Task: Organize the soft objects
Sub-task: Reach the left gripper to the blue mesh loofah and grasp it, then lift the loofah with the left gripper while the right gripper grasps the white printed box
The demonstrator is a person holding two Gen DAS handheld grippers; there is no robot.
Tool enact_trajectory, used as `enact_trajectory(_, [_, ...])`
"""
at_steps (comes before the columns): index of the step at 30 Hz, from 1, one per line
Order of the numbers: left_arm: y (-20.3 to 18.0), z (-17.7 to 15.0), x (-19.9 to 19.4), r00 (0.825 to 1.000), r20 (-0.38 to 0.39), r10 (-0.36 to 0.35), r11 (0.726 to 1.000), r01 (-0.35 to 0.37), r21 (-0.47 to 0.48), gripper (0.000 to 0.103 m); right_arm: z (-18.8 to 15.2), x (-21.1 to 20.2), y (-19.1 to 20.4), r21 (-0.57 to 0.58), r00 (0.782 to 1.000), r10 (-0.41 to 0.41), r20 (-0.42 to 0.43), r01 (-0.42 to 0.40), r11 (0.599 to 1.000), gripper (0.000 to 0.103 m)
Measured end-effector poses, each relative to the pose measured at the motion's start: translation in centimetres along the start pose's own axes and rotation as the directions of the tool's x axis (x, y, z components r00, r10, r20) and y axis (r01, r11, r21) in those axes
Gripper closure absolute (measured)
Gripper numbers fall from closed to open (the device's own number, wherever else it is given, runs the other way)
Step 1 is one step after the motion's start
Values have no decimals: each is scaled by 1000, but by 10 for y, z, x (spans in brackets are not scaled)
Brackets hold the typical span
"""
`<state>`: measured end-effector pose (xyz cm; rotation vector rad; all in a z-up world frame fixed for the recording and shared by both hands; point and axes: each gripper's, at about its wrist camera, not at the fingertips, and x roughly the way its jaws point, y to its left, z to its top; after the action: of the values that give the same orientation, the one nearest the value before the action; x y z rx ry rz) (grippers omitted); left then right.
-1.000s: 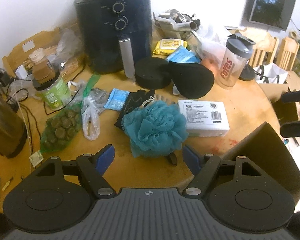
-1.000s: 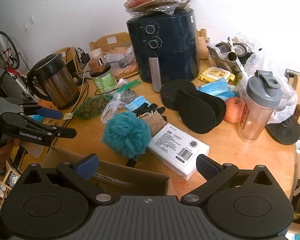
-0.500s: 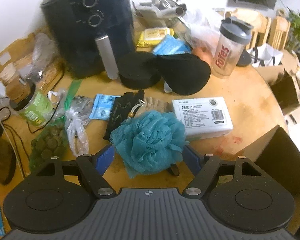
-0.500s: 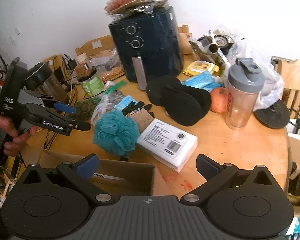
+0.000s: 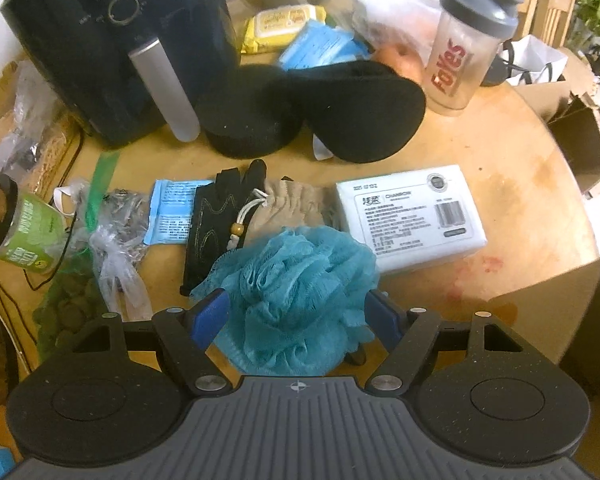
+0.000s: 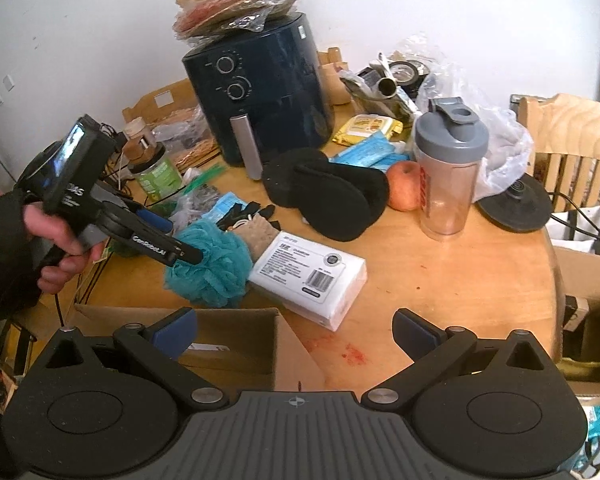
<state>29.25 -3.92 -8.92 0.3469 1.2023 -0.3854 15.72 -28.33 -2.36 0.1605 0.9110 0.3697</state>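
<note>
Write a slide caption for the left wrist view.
Open left claw straddling a teal bath pouf on a cluttered wooden table, beside a white box.

wall (image 6: pixel 80 32): plain white | table (image 6: pixel 452 264): round, wooden | chair (image 6: pixel 572 148): light wood, at table's right

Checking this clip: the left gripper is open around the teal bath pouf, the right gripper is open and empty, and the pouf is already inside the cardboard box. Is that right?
Not quite. The teal bath pouf is not in the cardboard box; it sits on the table beside the white box, as the right wrist view shows. The rest holds: the left gripper is open around it, and the right gripper is open and empty.
</note>
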Motion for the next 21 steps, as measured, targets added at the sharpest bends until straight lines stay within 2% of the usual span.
enact_trajectory(7, [4, 6, 21, 999, -50, 5, 1000, -5, -13, 29, -5, -6, -8, 33, 1000, -21, 5, 21, 999, 0])
enact_trajectory(13, [7, 8, 25, 998, -56, -3, 1000, 1, -30, 34, -8, -8, -11, 50, 1000, -26, 3, 26, 998, 0])
enact_trajectory(16, [8, 7, 26, 998, -57, 1, 999, -3, -38, 42, -9, -8, -11, 48, 1000, -25, 2, 25, 999, 0])
enact_trajectory(21, [11, 6, 23, 999, -46, -14, 998, 11, -65, 70, -8, -7, -11, 43, 1000, -20, 1, 20, 999, 0])
